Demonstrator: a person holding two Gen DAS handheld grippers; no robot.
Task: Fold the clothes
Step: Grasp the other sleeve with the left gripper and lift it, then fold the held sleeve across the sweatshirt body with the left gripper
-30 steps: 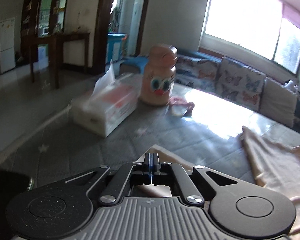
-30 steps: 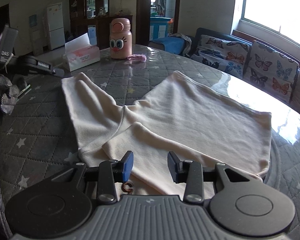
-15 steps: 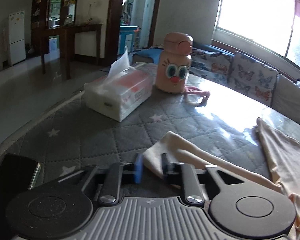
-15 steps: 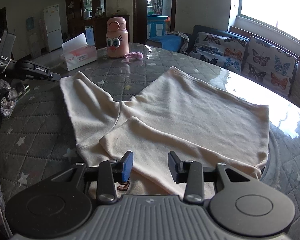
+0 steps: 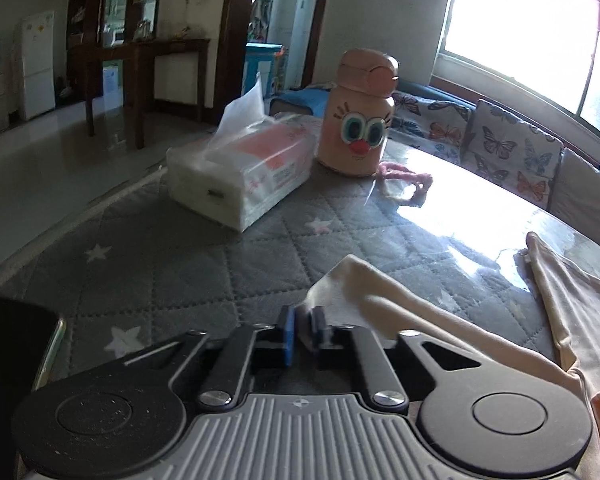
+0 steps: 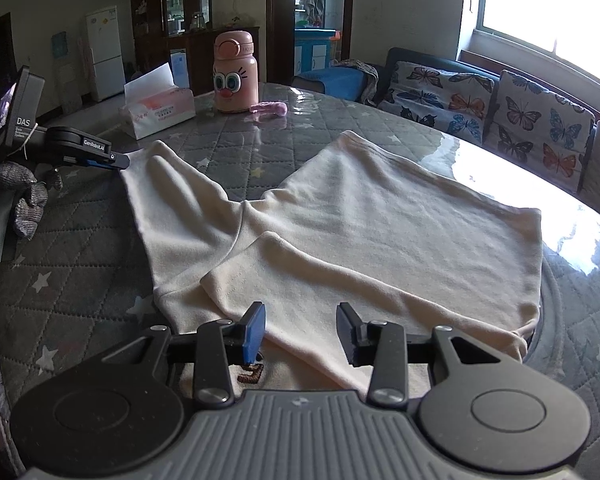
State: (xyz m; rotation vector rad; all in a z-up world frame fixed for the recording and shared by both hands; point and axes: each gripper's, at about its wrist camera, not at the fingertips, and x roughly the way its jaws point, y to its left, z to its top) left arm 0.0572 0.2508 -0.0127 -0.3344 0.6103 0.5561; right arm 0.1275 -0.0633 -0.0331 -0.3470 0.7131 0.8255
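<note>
Cream garment [image 6: 380,224] lies spread on my quilted grey table [image 6: 80,240]. My left gripper [image 5: 301,330] has just closed its jaws onto the sleeve cuff [image 5: 340,284]. My right gripper [image 6: 301,330] hovers with jaws apart over the near folded sleeve. Beyond sit a tissue pack [image 5: 240,168], a peach cartoon bottle [image 5: 360,120] and a pink cord [image 5: 404,176]; a phone [image 5: 16,344] lies left.

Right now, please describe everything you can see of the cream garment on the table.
The cream garment is a soft knit, spread flat on the grey quilted table cover, one sleeve folded across its body. The left gripper is shut on the far sleeve's cuff. The right gripper is open over the near edge.
</note>
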